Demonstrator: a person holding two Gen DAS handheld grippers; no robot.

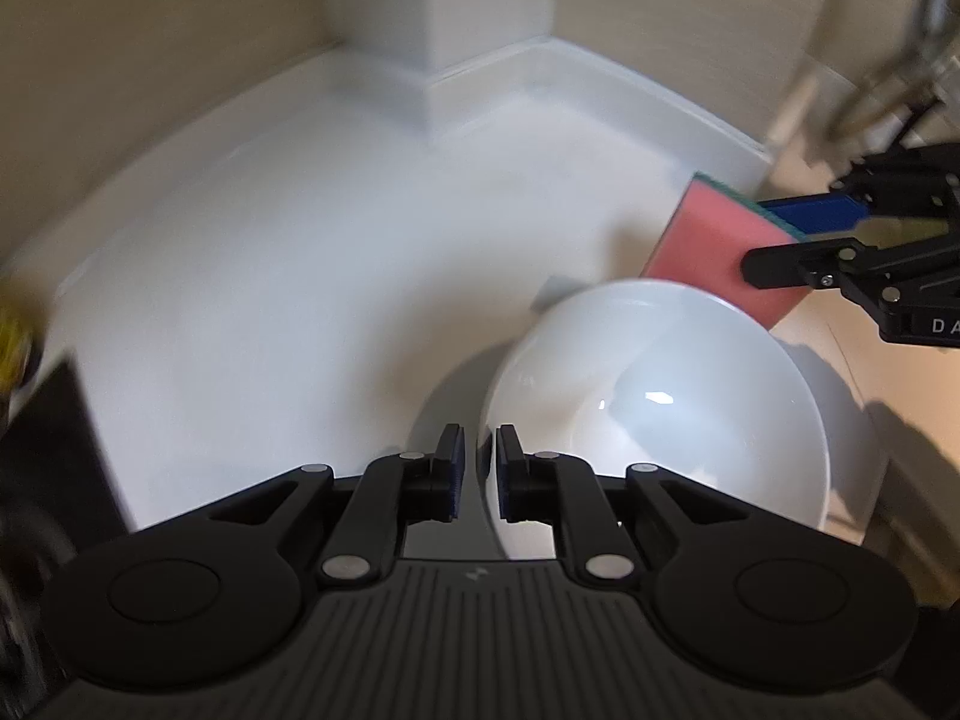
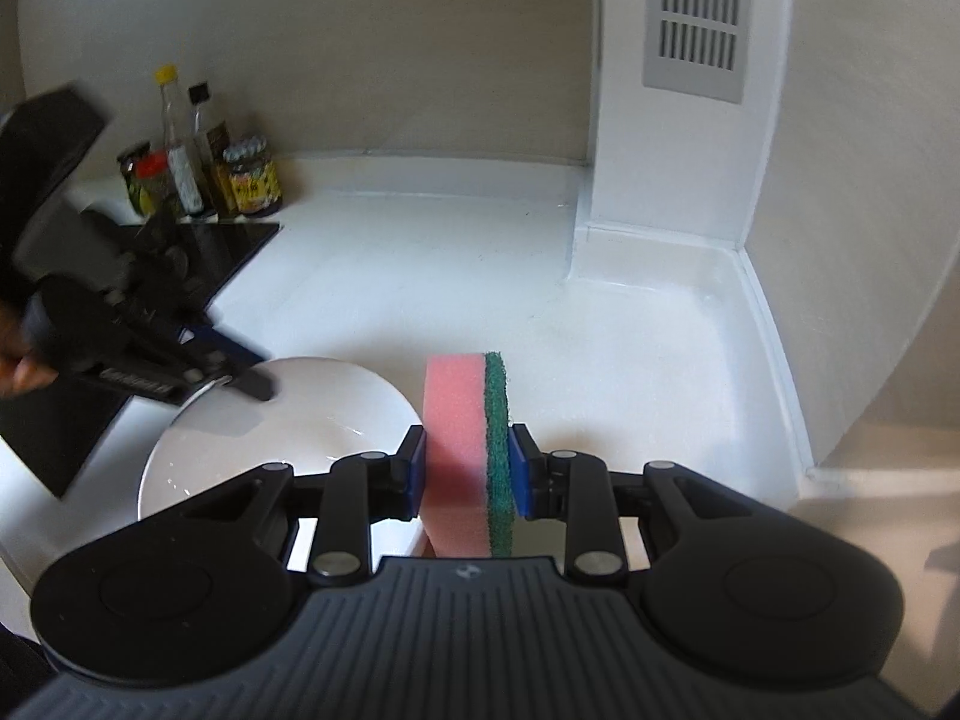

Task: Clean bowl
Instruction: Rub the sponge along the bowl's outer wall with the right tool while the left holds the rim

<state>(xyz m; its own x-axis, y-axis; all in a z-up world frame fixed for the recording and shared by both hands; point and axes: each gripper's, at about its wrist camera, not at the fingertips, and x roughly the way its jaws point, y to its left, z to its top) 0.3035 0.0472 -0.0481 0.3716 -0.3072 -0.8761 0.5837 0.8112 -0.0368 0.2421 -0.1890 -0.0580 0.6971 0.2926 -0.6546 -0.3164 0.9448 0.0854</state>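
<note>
Left wrist view: your left gripper [image 1: 478,474] pinches bowl [image 1: 660,414] rim, steadying it; right gripper [image 2: 468,474] clamps sponge [image 2: 465,450], ready for scrubbing.

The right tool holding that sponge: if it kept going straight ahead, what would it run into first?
Probably the bare white counter: the right tool points past the sponge at it, the bowl off to its left. Depth is uncertain.
</note>
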